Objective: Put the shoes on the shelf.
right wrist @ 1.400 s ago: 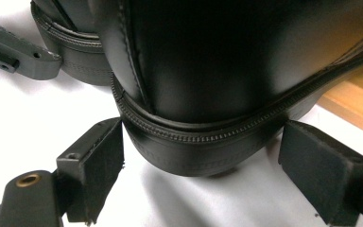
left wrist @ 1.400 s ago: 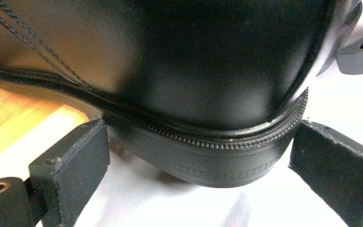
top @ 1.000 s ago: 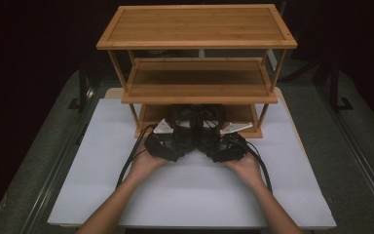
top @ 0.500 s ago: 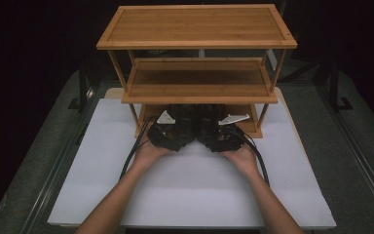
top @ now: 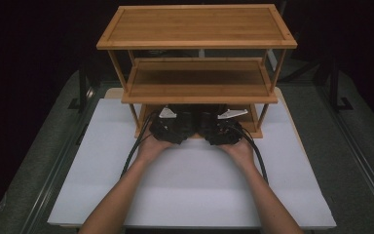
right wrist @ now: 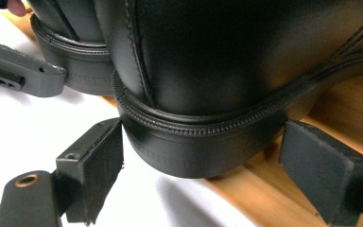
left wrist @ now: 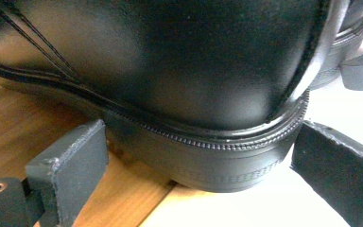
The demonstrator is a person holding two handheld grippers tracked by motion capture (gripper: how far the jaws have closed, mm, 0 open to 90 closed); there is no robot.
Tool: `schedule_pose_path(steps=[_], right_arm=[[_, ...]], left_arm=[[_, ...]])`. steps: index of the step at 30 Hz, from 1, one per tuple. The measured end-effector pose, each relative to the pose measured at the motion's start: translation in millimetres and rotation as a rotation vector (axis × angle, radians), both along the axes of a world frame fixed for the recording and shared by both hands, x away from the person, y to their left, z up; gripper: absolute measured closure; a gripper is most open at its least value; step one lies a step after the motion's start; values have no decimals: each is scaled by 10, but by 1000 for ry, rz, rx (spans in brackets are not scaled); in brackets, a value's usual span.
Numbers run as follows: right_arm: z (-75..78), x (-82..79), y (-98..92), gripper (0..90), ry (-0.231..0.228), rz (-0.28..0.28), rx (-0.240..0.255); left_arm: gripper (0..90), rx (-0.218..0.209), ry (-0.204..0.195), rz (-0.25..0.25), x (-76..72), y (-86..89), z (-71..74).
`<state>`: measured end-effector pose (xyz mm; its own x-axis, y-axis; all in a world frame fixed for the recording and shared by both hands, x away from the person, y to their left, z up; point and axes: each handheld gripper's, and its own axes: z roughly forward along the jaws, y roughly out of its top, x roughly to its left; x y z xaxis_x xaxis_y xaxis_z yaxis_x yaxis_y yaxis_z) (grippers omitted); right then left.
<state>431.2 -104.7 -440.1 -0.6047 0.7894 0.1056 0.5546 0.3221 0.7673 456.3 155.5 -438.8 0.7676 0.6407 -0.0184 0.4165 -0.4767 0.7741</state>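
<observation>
Our left claw [left wrist: 189, 165] and right claw [right wrist: 198, 165] each stood spread around a shoe heel [left wrist: 208, 156]; we judged pinching came next.

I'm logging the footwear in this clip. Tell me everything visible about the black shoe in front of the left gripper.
The black shoe looks like smooth, glossy leather with stitched seams on its side and a curved back seam. A ridged welt runs above a thick black heel with faint embossing. It stands upright, heel toward the camera, resting on the wooden bottom shelf at its front edge, the heel hanging slightly over the white surface. The left gripper has its jaws open either side of the heel, not visibly pressing. A second black shoe sits beside it.
</observation>
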Motion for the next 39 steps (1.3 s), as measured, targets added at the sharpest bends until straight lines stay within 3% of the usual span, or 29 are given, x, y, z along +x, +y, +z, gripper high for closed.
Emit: schedule_pose_path(steps=[4, 10, 15, 19, 27, 39], right_arm=[[-13, 52, 25, 146, -6, -9, -16], [-59, 112, 33, 145, -11, -24, -23], [-117, 135, 53, 145, 6, -25, -38], [-139, 139, 52, 144, 12, -26, -35], [-133, 128, 28, 152, 16, -28, -25], [-5, -13, -89, 118, 10, -26, 22]], left_arm=[[45, 29, -3, 8, 55, -6, -15], [45, 29, 11, 22, 102, -19, -48], [46, 74, 0, 20, 116, -50, -93], [46, 57, 19, 26, 119, -44, -112], [47, 50, 18, 20, 110, -14, -92], [47, 52, 26, 15, -41, 104, -3]])
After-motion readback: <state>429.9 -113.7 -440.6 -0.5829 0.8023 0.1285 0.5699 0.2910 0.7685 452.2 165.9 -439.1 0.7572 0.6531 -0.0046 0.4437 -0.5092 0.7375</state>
